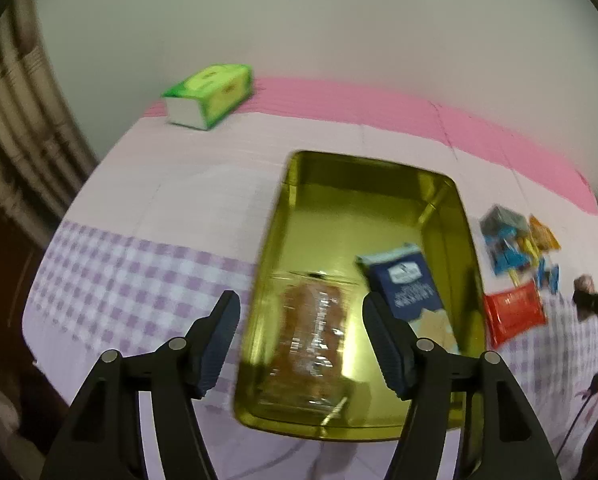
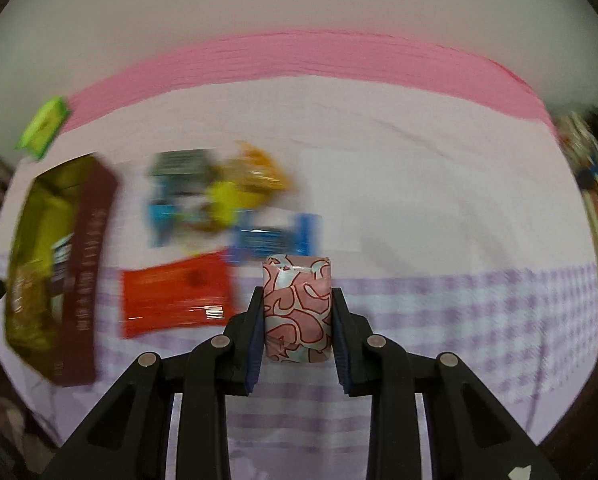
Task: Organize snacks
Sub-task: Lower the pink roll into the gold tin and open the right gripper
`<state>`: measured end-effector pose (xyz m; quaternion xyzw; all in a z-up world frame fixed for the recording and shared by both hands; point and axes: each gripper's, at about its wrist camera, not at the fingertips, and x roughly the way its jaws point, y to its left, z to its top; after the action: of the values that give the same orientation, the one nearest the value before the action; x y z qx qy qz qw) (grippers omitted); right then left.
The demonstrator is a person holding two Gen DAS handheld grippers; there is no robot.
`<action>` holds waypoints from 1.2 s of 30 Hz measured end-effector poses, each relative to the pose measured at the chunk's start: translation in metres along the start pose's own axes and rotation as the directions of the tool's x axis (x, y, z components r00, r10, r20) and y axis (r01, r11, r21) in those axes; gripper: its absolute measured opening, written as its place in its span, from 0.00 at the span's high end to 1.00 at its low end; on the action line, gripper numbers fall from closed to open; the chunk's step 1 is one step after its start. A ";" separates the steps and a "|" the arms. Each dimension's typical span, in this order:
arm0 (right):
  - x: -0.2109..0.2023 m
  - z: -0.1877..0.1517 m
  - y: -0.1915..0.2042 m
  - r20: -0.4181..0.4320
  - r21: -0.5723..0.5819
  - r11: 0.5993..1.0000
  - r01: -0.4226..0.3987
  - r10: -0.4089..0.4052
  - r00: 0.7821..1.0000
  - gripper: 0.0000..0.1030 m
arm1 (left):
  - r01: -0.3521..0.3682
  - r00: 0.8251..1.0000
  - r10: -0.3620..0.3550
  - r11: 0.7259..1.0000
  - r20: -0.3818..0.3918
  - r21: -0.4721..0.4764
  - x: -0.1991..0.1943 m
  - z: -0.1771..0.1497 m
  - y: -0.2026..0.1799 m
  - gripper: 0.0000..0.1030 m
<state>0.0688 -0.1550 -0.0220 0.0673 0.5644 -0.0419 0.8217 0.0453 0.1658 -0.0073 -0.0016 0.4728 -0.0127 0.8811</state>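
Left wrist view: looks steeply down, close above the gold tin (image 1: 373, 196).
Right wrist view: looks steeply down over the checked tablecloth (image 2: 459, 312), tin at far left.
Shared: tin, red packet (image 1: 513, 314), green tissue pack (image 1: 211, 94).

You've got a gold tin (image 1: 373, 184) lying open on the cloth with 2 packs flat inside: a clear-wrapped brown snack (image 1: 313, 340) and a blue cracker pack (image 1: 409, 292) beside it. A red packet (image 1: 513, 314) and a loose pile of small wrapped snacks (image 1: 515, 244) sit just outside it. The pink-patterned pack (image 2: 297, 308) is pinched upright, off the cloth.
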 end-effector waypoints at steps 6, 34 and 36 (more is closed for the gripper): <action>-0.006 0.004 0.083 -0.017 -0.154 0.979 -0.131 0.129 0.991 0.74 | -0.015 1.000 0.014 0.995 -0.015 -0.099 0.000 -0.006 0.032 0.37; 0.052 -0.011 0.249 -0.188 -0.362 0.895 -0.260 0.203 0.961 0.73 | -0.079 0.997 0.071 0.961 -0.038 -0.267 -0.004 -0.030 0.089 0.33; 0.054 -0.013 0.249 -0.195 -0.361 0.896 -0.261 0.201 0.960 0.73 | -0.079 0.997 0.071 0.960 -0.040 -0.270 -0.004 -0.030 0.089 0.33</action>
<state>0.1127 0.0934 -0.0616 -0.0247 0.6108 0.1724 0.7724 0.0200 0.2555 -0.0223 -0.1042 0.4829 0.0856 0.8652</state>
